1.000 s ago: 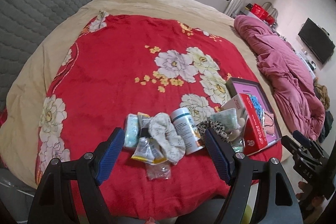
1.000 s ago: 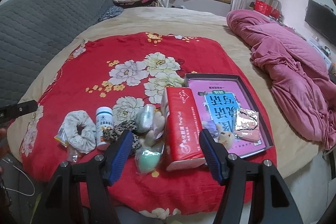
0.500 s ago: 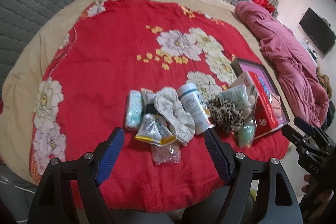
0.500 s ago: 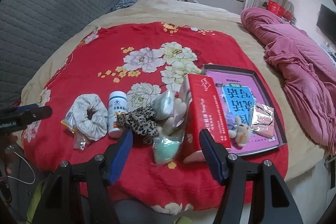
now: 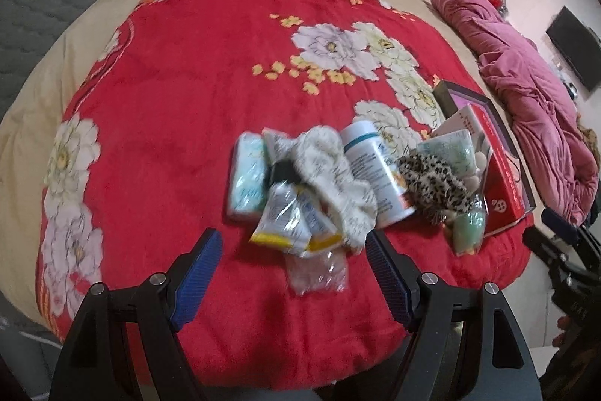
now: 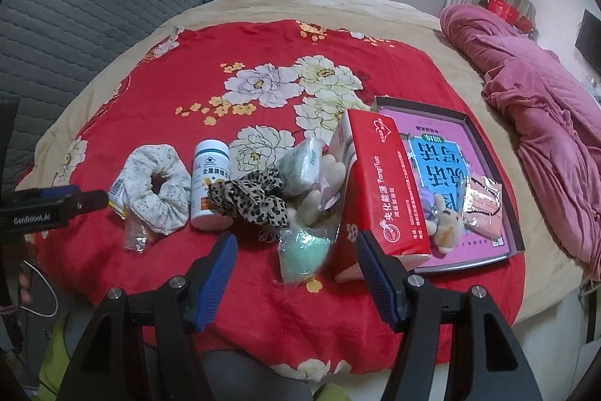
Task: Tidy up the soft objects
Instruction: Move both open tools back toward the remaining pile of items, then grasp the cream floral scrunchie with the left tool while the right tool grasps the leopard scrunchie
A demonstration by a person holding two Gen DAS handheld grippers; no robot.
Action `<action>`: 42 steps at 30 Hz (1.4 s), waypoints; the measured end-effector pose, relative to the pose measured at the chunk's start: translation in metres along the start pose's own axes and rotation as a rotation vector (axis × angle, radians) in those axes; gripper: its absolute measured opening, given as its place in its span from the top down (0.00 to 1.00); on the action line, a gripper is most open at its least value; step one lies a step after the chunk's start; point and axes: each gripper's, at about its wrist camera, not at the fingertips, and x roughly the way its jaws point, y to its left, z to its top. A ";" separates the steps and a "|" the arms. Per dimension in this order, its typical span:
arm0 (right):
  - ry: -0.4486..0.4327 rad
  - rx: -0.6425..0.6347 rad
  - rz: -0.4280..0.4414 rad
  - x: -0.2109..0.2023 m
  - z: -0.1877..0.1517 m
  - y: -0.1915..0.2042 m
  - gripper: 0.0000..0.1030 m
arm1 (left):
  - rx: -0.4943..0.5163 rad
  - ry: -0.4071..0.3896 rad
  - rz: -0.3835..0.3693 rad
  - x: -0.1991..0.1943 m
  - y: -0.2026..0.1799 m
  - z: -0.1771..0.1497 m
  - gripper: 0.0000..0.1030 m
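Red floral blanket (image 6: 263, 62) is carrying everything near its front edge. I am judging sorting barely begun: tray (image 6: 484, 134) at the right edge is holding few items, white scrunchie (image 6: 157, 186) and leopard scrunchie (image 6: 251, 202) are lying outside. Left gripper (image 5: 291, 275) and right gripper (image 6: 296, 279) are hovering wide, empty.

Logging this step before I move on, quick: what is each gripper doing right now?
Left gripper: open, holding nothing, above the small packets.
Right gripper: open, holding nothing, above the green pouch.
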 end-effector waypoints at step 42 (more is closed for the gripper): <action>0.062 -0.412 -0.120 0.116 0.020 0.071 0.74 | 0.126 0.065 -0.126 0.069 -0.035 0.042 0.92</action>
